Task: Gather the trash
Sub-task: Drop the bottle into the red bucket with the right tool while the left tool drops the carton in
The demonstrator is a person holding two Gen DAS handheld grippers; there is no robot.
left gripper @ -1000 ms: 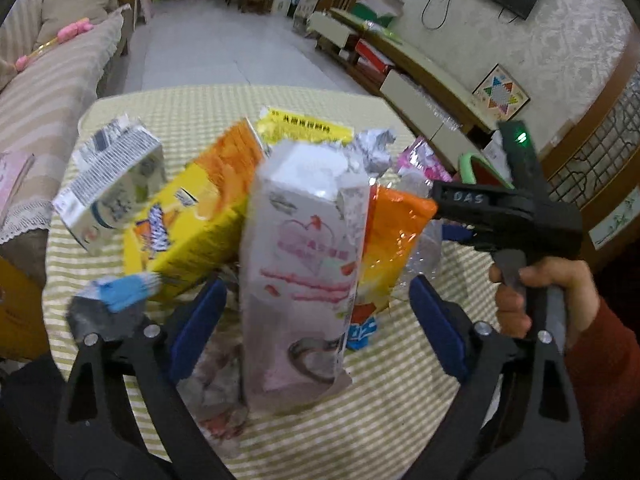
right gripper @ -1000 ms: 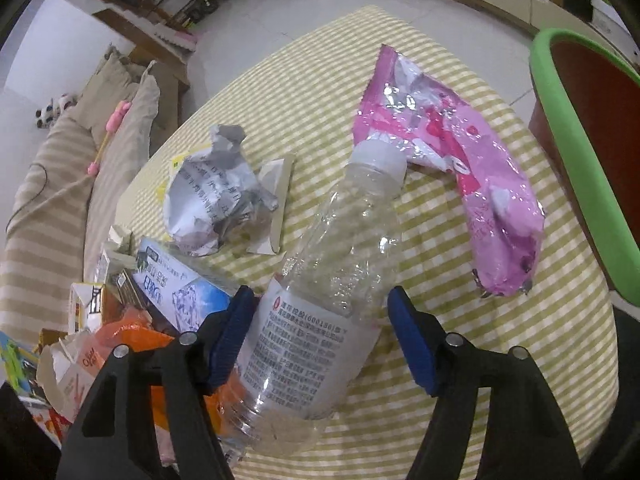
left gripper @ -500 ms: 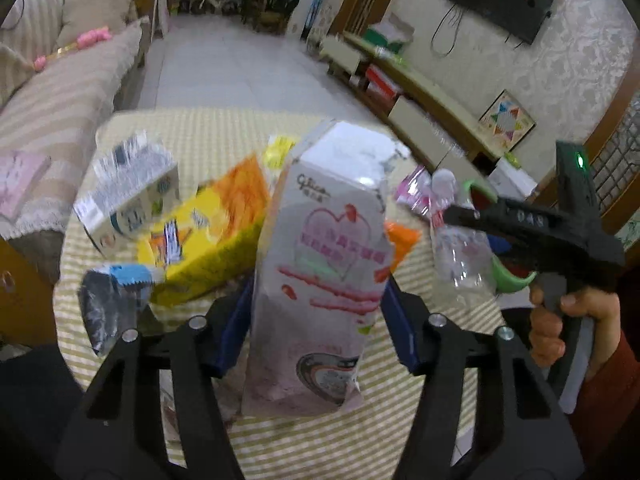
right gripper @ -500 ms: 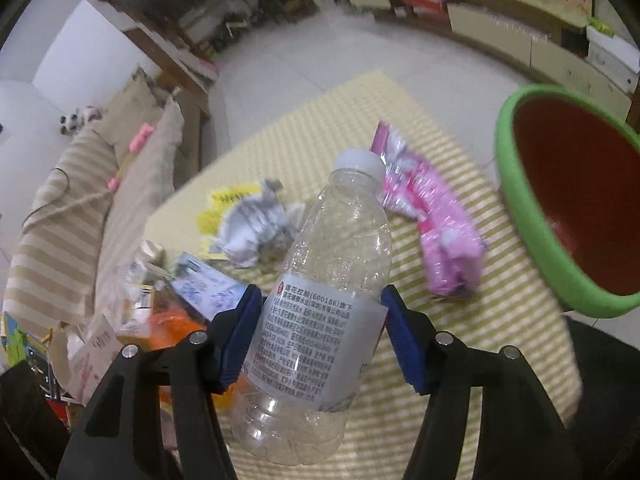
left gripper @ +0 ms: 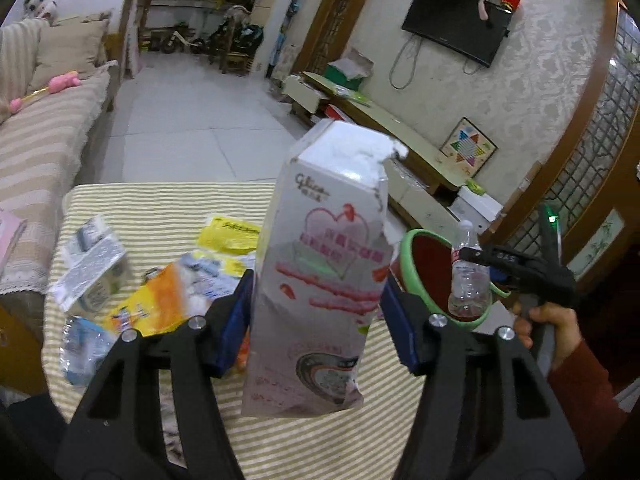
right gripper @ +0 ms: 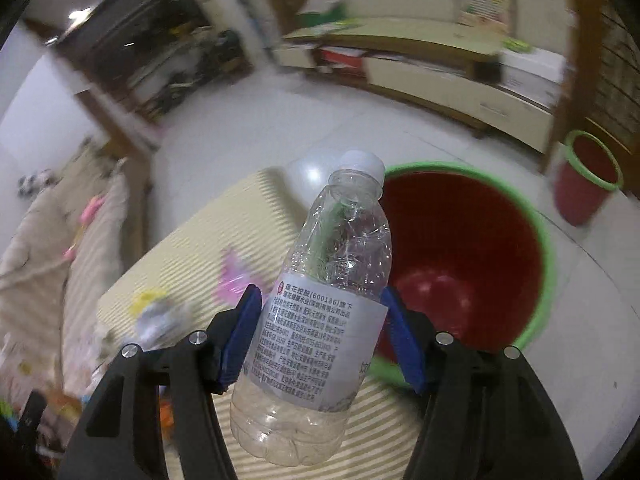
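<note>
Right gripper [right gripper: 320, 332] clamps a plastic bottle [right gripper: 320, 316] at the bin [right gripper: 536, 264] rim while left gripper [left gripper: 316, 320] grips a torn carton [left gripper: 324, 276] beside it; an early release could bounce the bottle off the rim

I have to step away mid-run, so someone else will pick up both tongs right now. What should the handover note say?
Left tongs: shut on the torn white snack box, lifted above the striped table.
Right tongs: shut on the clear plastic bottle, held by the green-rimmed red bin, not yet released.
Done: both items picked up.
Left: drop bottle and box in the bin, then collect what remains on the table: yellow wrapper, orange packet, small carton, pink wrapper and crumpled paper.
</note>
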